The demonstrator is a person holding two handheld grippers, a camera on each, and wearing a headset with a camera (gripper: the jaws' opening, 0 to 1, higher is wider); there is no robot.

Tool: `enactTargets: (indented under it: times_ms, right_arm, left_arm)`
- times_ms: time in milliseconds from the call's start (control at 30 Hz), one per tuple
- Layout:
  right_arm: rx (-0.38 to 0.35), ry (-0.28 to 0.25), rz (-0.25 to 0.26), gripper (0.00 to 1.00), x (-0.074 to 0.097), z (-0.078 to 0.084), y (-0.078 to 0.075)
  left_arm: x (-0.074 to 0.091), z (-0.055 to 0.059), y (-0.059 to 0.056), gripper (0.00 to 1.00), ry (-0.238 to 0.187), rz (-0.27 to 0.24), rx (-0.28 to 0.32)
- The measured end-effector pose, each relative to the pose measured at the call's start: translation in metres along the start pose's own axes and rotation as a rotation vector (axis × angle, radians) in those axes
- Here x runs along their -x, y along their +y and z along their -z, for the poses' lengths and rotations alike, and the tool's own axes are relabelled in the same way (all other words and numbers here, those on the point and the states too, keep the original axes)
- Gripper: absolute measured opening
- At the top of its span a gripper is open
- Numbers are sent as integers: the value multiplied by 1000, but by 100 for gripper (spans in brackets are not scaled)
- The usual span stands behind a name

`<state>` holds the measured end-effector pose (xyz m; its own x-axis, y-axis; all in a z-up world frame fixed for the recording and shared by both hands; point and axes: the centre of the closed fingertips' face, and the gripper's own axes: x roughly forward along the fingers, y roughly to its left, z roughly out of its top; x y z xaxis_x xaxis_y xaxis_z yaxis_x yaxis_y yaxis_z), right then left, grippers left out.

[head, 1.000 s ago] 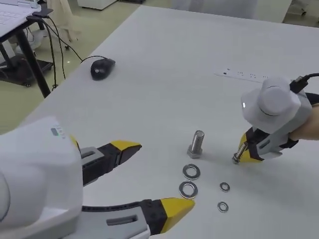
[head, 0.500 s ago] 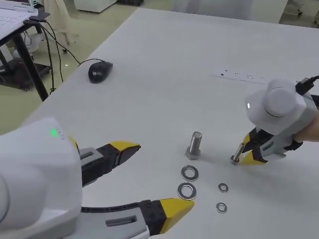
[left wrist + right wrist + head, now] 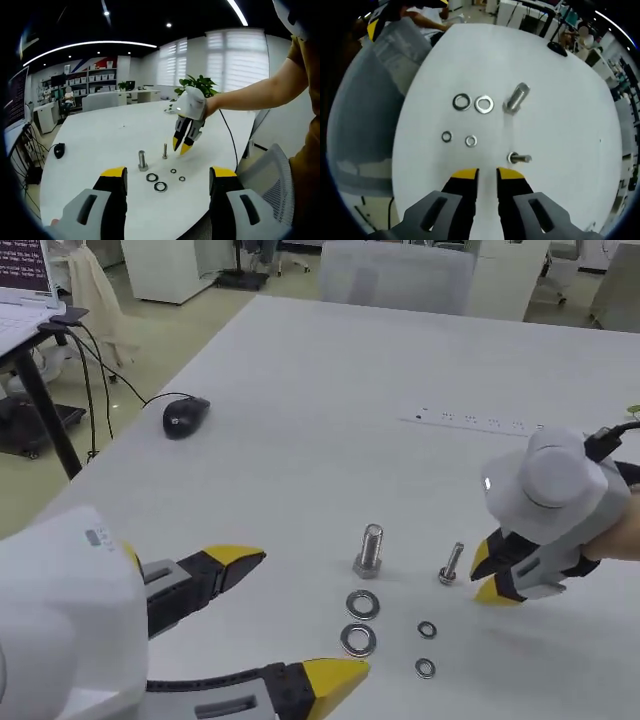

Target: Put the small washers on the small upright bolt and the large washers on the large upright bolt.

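White tabletop (image 3: 300, 420) in the head view: the large bolt (image 3: 369, 548) and small bolt (image 3: 452, 563) both stand upright. Two large washers (image 3: 362, 604) and two small washers (image 3: 427, 630) lie flat just in front of them. Beside the small bolt, not touching it, sits the right gripper (image 3: 484, 573); the left gripper (image 3: 313, 612) hangs wide open and empty.

Left gripper view: its jaws frame the whole group from well back.

Right gripper view: jaws narrowly parted, holding nothing, small washers nearest.

Likely best: pinch one small washer by its rim, lift it level and centre the hole over the thread without nudging the small bolt, which looks easy to topple.
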<state>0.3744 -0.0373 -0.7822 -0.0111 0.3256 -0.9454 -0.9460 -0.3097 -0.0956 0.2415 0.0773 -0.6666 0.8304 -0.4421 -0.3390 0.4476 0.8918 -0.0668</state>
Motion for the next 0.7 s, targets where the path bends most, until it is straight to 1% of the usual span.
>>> enactTargets:
  times_ms: [133,233,300,367,500,567,700]
  right_arm:
    - [-4,-17,-6,15,1,-5,12]
    - [-12,-32,-27,15,0,-10,23]
    - [-11,-38,-30,15,-1,-13,31]
    - [-12,-40,-49,15,-6,-14,40]
    - [-9,-34,-83,16,-19,-18,57]
    - [-6,-32,-95,17,-24,-21,62]
    - [4,-27,-99,19,-33,-26,64]
  left_arm:
    - [3,-4,0,66,-12,-2,-6]
    - [4,-6,2,66,-19,-2,-13]
    - [5,-8,2,66,-23,-2,-21]
    - [6,-9,2,66,-36,-1,-19]
    - [7,-9,1,66,-37,5,-15]
    - [8,-9,-1,66,-41,10,-15]
    - [9,-8,-3,66,-42,15,-16]
